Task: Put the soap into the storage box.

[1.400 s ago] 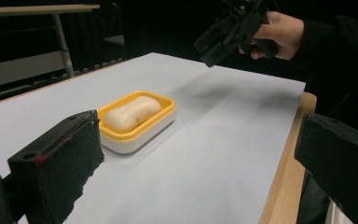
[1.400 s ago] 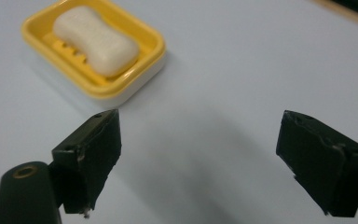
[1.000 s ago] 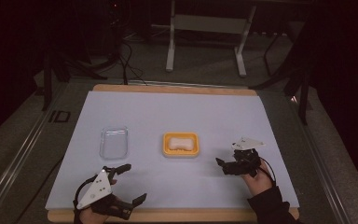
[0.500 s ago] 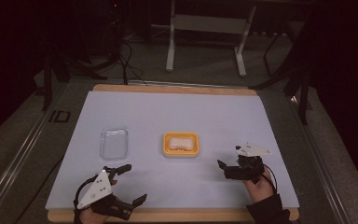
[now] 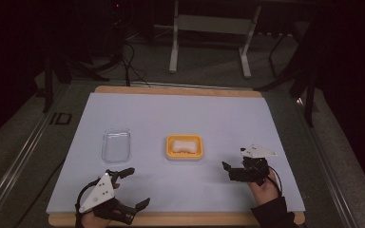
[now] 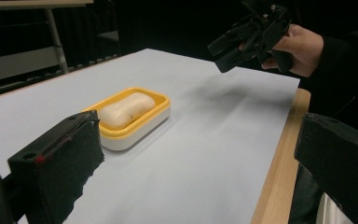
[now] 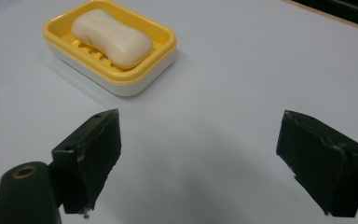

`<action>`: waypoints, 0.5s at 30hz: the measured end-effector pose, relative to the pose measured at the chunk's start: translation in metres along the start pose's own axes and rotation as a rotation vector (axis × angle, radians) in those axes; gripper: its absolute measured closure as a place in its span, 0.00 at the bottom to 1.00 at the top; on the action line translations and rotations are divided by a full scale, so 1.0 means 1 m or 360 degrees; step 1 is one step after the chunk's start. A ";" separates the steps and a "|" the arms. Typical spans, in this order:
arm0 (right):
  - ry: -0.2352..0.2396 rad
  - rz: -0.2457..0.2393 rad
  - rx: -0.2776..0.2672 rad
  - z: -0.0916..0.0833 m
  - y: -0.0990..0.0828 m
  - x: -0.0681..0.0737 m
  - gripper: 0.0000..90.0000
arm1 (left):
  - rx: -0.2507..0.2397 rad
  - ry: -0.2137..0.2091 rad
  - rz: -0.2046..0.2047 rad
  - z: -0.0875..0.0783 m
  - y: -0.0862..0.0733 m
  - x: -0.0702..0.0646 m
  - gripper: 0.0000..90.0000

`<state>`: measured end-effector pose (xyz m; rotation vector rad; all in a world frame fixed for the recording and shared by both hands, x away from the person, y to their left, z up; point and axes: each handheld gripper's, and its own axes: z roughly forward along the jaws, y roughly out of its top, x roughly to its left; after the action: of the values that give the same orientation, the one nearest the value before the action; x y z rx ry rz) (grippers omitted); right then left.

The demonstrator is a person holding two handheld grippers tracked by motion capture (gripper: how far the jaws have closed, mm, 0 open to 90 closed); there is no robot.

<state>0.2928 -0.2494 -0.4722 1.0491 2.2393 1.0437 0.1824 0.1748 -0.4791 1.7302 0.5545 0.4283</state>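
- Counter [image 5: 180, 114]: wooden-edged top covered by a pale sheet.
- Soap dish [image 5: 184, 147]: yellow tray on a white base, near the middle of the counter, somewhat toward the near edge; upright and flat on the sheet.
- Soap bar [image 5: 184, 145]: cream-coloured, lying inside the soap dish.
- Clear lid [image 5: 116, 145]: transparent rectangular piece, flat on the sheet, toward the left edge and well apart from the soap dish.
- Left tongs [image 5: 134, 187]: at the near left corner, jaws spread wide, holding nothing; in the left gripper view the soap dish lies ahead between the jaws.
- Right tongs [image 5: 228, 172]: near the near right corner, raised off the sheet, jaws wide apart and empty; aimed toward the soap dish.
- Right hand [image 5: 265, 183]: grips the right tongs from behind, dark sleeve at the near edge.
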 end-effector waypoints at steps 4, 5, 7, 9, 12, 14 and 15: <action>0.0024 0.0002 -0.0002 0.001 0.000 0.000 0.15 | -0.0001 0.0001 -0.0001 0.000 0.000 0.000 0.01; 0.0023 -0.0004 0.0003 0.002 0.000 0.000 0.15 | 0.0000 0.0000 -0.0002 0.000 0.000 0.000 0.01; 0.0022 -0.0007 0.0003 0.002 -0.001 0.000 0.15 | 0.0001 -0.0001 -0.0002 0.000 0.000 0.000 0.01; 0.0032 -0.0004 0.0008 0.003 -0.001 -0.001 0.15 | 0.0002 -0.0001 -0.0005 0.000 0.000 0.000 0.01; 0.0036 0.0005 0.0019 0.004 -0.002 -0.001 0.15 | 0.0000 0.0000 -0.0008 0.000 0.000 0.001 0.01; 0.0039 0.0007 0.0015 0.004 -0.002 -0.002 0.15 | -0.0001 0.0001 -0.0010 0.000 0.000 0.001 0.01; 0.0037 0.0002 0.0020 0.004 -0.002 -0.002 0.15 | 0.0001 0.0001 -0.0010 0.000 0.000 0.001 0.01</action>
<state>0.2960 -0.2498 -0.4762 1.0491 2.2667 1.0491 0.1833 0.1749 -0.4795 1.7284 0.5605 0.4241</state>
